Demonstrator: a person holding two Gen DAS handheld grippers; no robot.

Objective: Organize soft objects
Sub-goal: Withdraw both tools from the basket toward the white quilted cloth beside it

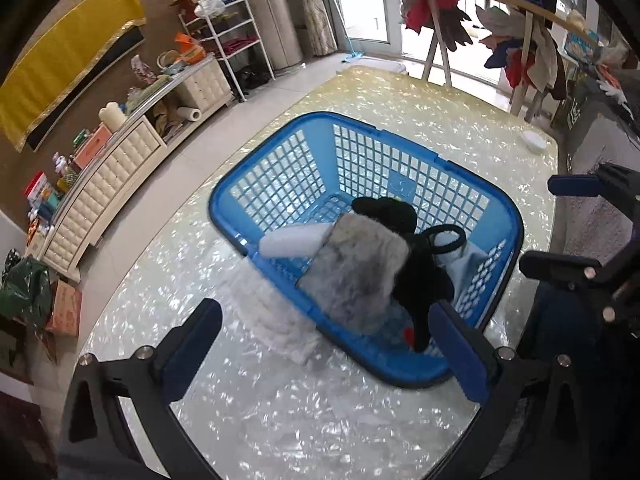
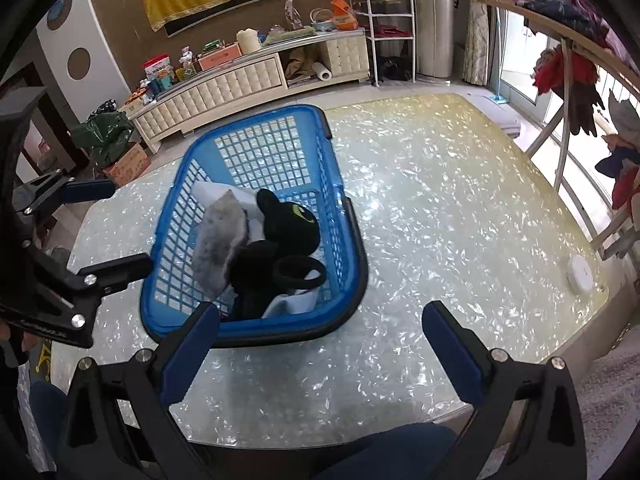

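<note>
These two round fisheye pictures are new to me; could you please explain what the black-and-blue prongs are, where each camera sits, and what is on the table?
The prongs are hand-held two-finger grippers, one per hand, each carrying a camera that looks along its fingers. One picture looks out from the left gripper, the other from the right gripper. Both stand open and hold nothing. On the shiny table stands a blue plastic basket containing a black plush toy, a grey furry cloth and some white fabric. A small white round object lies apart.

I note a pearly table carrying a small white disc near its far corner. Beyond it, a cream cabinet, cluttered, and a white rack.
</note>
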